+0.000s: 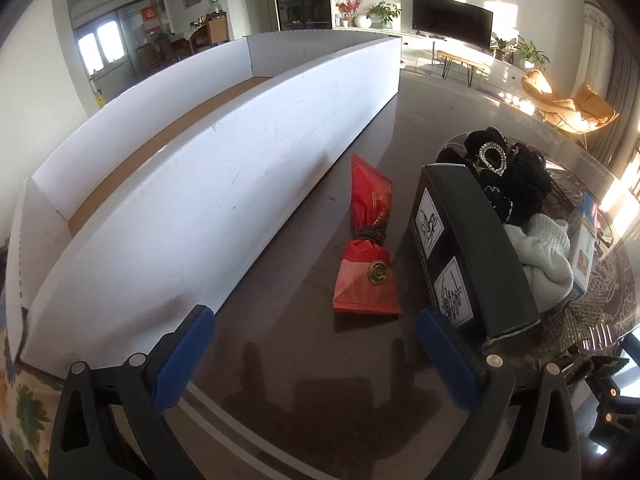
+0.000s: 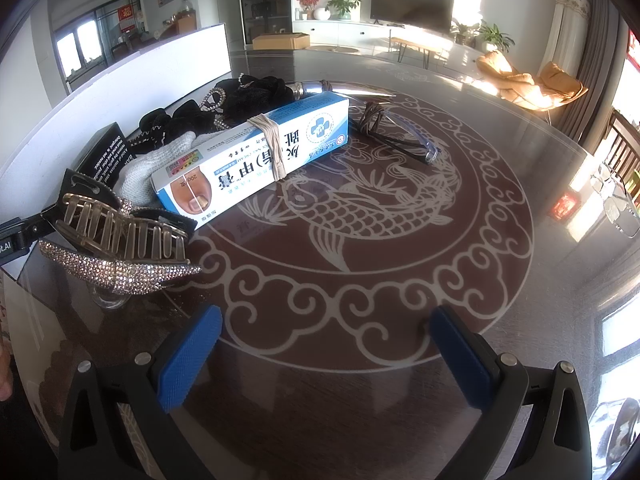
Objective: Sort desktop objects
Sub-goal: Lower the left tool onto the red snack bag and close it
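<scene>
Clutter lay on the dark glass-topped desk (image 2: 400,320), which bore a pale fish-and-cloud pattern. We counted one long white cardboard tray (image 1: 192,208) with a brown floor, one red foil packet (image 1: 370,256) tied at the waist with a dark band, one black box (image 1: 468,256) with two white labels, one blue-and-white medicine carton (image 2: 256,160) bound by a rubber band, one rhinestone hair claw (image 2: 120,248), one white knitted cloth (image 2: 152,168), a heap of black hair ties (image 2: 248,100), and one pair of clear-framed glasses (image 2: 408,136).

We held the left gripper (image 1: 316,356) low over the desk, its blue-padded jaws wide and holding nothing, the packet lying ahead between tray and box. We kept the right gripper (image 2: 326,356) likewise low, jaws wide and bare, the carton well ahead to its left.
</scene>
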A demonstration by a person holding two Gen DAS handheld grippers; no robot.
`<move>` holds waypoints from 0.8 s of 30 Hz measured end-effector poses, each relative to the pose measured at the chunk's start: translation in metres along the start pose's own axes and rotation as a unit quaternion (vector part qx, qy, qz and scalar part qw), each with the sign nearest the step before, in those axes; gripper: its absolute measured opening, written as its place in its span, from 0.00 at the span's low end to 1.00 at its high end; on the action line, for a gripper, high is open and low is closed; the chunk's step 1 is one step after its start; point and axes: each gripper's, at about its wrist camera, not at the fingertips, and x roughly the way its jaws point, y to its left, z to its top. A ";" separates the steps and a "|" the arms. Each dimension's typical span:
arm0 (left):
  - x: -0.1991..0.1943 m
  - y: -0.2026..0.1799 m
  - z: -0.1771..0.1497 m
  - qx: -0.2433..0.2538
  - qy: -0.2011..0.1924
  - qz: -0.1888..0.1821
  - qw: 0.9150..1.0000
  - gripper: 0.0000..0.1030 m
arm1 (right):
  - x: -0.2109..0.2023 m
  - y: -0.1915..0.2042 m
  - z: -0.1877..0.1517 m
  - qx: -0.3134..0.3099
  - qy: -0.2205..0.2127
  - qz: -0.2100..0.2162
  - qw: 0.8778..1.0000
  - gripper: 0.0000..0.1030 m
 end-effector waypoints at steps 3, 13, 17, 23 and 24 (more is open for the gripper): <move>0.019 -0.010 0.011 0.017 0.020 -0.007 1.000 1.00 | 0.000 0.000 0.000 0.000 0.000 0.000 1.000 1.00; 0.055 -0.023 0.047 0.028 0.062 -0.060 0.996 1.00 | 0.000 0.000 0.000 0.000 0.000 0.000 1.000 1.00; 0.050 -0.029 0.045 0.051 0.066 -0.073 0.994 0.99 | 0.000 0.000 0.000 0.000 0.000 0.000 1.000 1.00; 0.016 -0.029 0.019 0.078 0.037 -0.121 0.989 0.27 | 0.000 0.000 0.000 0.000 0.000 0.000 1.000 1.00; 0.010 -0.026 0.012 0.070 0.037 -0.128 0.989 0.27 | 0.000 0.000 0.000 0.000 0.000 0.000 1.000 1.00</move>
